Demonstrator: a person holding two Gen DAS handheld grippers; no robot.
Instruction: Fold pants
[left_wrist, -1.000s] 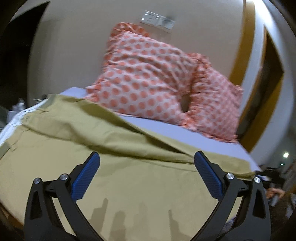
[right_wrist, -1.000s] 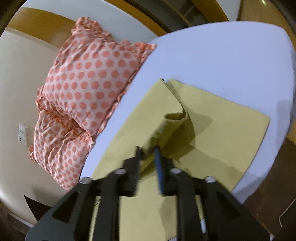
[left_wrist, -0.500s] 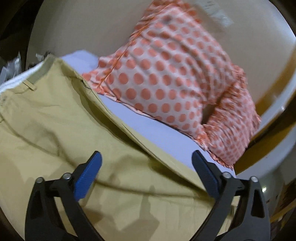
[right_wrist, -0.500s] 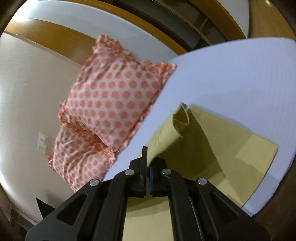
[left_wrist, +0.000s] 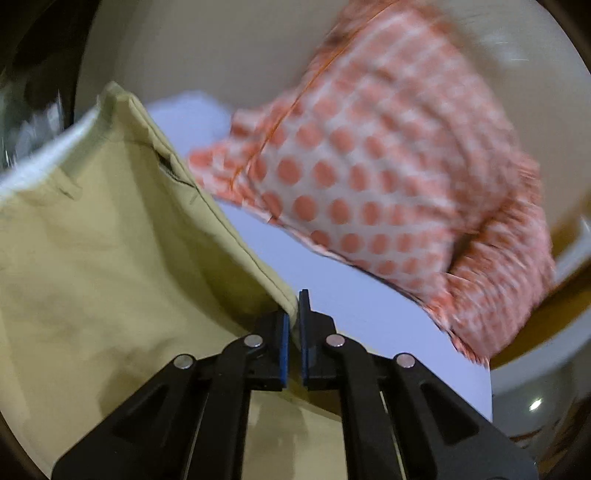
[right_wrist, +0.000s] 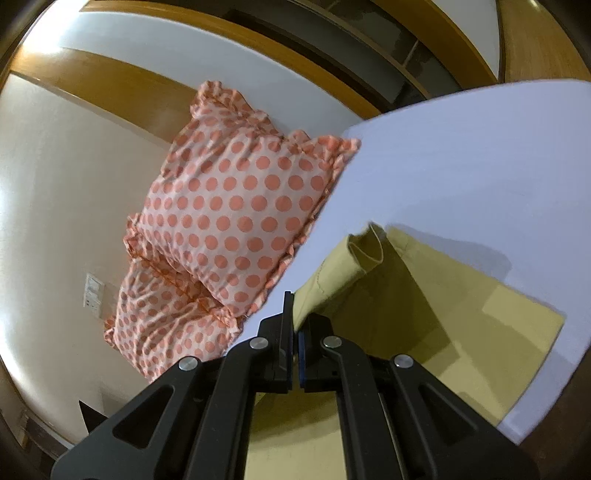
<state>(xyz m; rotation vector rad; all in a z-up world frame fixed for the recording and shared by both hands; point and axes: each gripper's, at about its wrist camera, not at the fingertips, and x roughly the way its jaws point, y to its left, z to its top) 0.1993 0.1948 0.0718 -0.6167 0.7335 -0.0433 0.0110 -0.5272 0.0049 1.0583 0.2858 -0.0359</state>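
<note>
We have both grippers clamped on the pants (left_wrist: 92, 258), which lie spread on the bed (right_wrist: 461, 166). Our left gripper (left_wrist: 293, 317) has its blue-padded fingers (left_wrist: 283, 343) pinched narrow on the long side seam of the yellow-green cloth, and that seam runs up and away from the jaws to the waistband corner at the upper left of the left view. The edge there is lifted off the sheet, with a dark shadow under it. Our right gripper (right_wrist: 293, 321) is likewise closed tight on the cloth, holding a raised fold near the leg end; the hem opening (right_wrist: 365, 251) stands up just beyond the fingers, curled open like a cuff.

Below that lifted layer, the other leg lies flat in the right view, its far corner near the edge of the bed but apart from it. Beyond the hem a broad stretch of bare pale sheet reaches to the far side of the bed. Toward the headboard, a strip of sheet separates the pants from two pillows (right_wrist: 236, 206), white with orange dots and ruffled rims, one leaning on the other against the wall. In the left view the near pillow (left_wrist: 369, 166) is blurred.

The wall (right_wrist: 55, 203) is cream, with a wooden band (right_wrist: 92, 81) across it and a switch plate (right_wrist: 92, 295) low down beside the pillows.
</note>
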